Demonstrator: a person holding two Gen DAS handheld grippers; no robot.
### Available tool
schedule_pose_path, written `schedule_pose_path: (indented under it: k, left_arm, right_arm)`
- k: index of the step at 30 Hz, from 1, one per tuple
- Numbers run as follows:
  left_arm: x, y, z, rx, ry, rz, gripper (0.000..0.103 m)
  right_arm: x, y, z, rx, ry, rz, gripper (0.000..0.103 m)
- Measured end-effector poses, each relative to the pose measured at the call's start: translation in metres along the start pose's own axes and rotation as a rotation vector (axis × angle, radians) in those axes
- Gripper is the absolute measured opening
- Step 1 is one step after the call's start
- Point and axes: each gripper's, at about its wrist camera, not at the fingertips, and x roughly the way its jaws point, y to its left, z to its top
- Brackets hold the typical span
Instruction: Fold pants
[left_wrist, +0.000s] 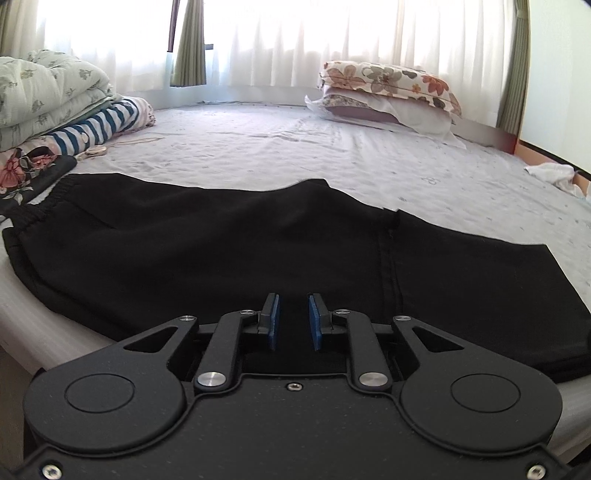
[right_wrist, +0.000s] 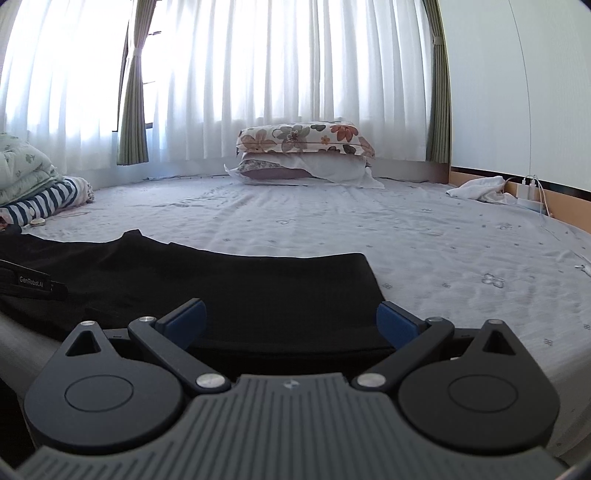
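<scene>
pants (left_wrist: 229, 243): plain black
bed sheet (left_wrist: 280, 147): pale lavender-grey with small, faint scattered motifs
top pillow (right_wrist: 303, 138): cream with large orange, grey and brown flowers
lower pillow (right_wrist: 295, 168): white with a mauve band and a floral edge
folded quilt (left_wrist: 40, 92): pale green with small grey-green leaf sprigs
striped cloth (left_wrist: 99, 125): dark blue and white stripes
sheer curtains (right_wrist: 288, 74): white
side drapes (right_wrist: 133, 110): olive green
left gripper pads (left_wrist: 274, 321): blue on black fingers
right gripper pads (right_wrist: 395, 325): blue on black fingers
</scene>
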Motion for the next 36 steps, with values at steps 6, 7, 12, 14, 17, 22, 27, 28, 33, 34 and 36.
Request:
schedule_pose_path:
  k: [6,7,12,14,17,22,27,28,33,34,36]
  left_arm:
    - [-0.003,0.022,0.004,-0.04,0.003,0.02,0.021]
    - [-0.003,0.025,0.004,-0.046,0.006,0.016,0.022]
    - [-0.005,0.033,0.003,-0.047,0.0,0.019,0.028]
    - [-0.004,0.034,0.001,-0.048,0.006,0.018,0.028]
    - [-0.003,0.034,-0.001,-0.053,0.013,0.018,0.029]
    - [0.002,0.035,-0.004,-0.062,0.026,0.013,0.03]
    - [0.004,0.036,-0.004,-0.065,0.022,0.015,0.033]
    - [0.005,0.036,-0.005,-0.066,0.023,0.017,0.034]
    - [0.006,0.041,-0.003,-0.078,0.014,0.03,0.038]
    - [0.005,0.043,-0.002,-0.081,0.009,0.034,0.041]
    - [0.003,0.048,0.001,-0.088,-0.004,0.053,0.049]
  right_arm:
    - [0.028,0.044,0.001,-0.004,0.01,0.04,0.102]
    - [0.034,0.052,0.0,-0.008,0.017,0.053,0.102]
    - [0.055,0.085,-0.008,-0.019,0.076,0.123,0.077]
    - [0.06,0.093,-0.013,-0.002,0.114,0.147,0.054]
    - [0.058,0.107,-0.018,-0.042,0.105,0.155,0.041]
    - [0.055,0.122,-0.02,-0.087,0.097,0.173,0.037]
    - [0.056,0.118,-0.019,-0.07,0.109,0.2,0.037]
    - [0.057,0.116,-0.018,-0.068,0.115,0.214,0.037]
    - [0.059,0.124,-0.018,-0.096,0.117,0.243,0.035]
    - [0.059,0.126,-0.019,-0.103,0.111,0.241,0.035]
    - [0.058,0.129,-0.021,-0.115,0.101,0.235,0.035]
